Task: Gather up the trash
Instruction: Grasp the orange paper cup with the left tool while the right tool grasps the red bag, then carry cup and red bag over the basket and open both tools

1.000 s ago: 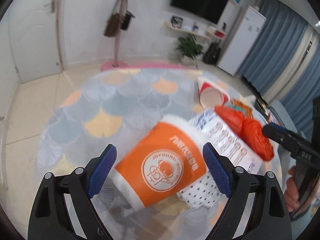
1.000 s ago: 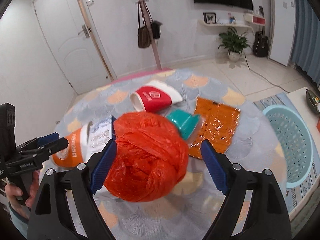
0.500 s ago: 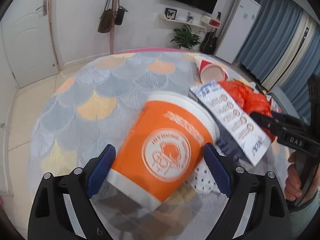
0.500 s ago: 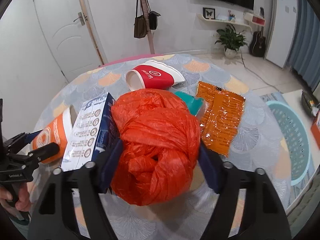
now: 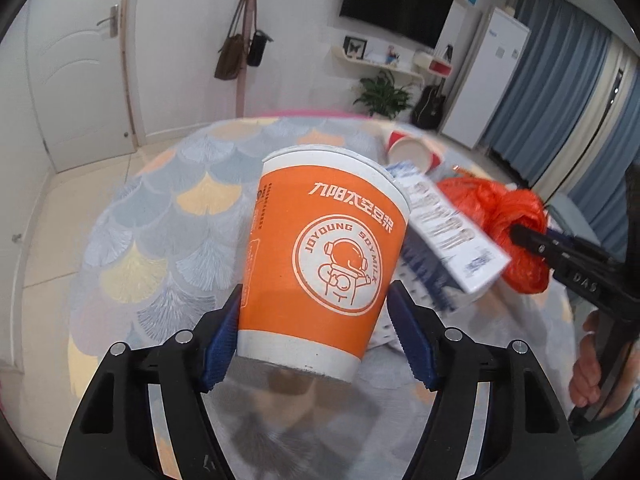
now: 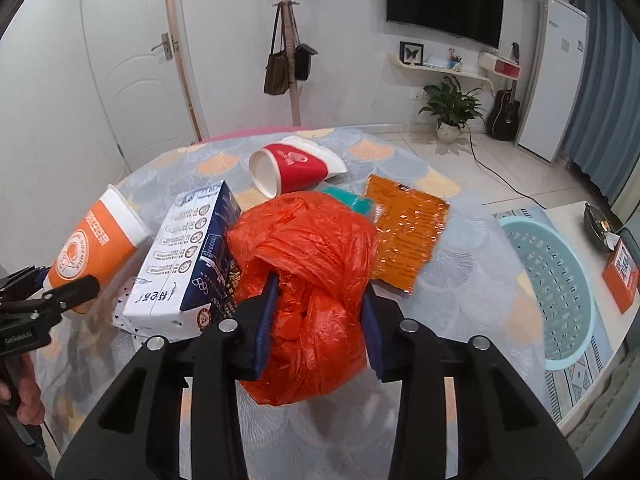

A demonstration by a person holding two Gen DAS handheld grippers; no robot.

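An orange paper cup (image 5: 320, 264) stands tilted just above the scallop-patterned tablecloth (image 5: 160, 240). My left gripper (image 5: 316, 300) is closing, and its blue pads (image 5: 224, 340) press the cup's base from both sides. A crumpled orange plastic bag (image 6: 312, 248) sits between the fingers of my right gripper (image 6: 320, 292), whose jaws are closing and squeezing into it. In the left wrist view the same bag (image 5: 496, 208) shows at the right with a black finger on it. A white and blue carton (image 6: 188, 256) lies between cup and bag.
A red cup (image 6: 296, 168) lies on its side at the back, beside a teal scrap (image 6: 352, 202) and an orange foil packet (image 6: 404, 232). A light blue basket (image 6: 516, 236) stands off the table's right edge, with an orange box (image 6: 622, 276) beyond it.
Both grippers have narrowed from wide open. The left one now has the orange cup, tipped from lying to nearly upright. The right pads have sunk into the orange bag.
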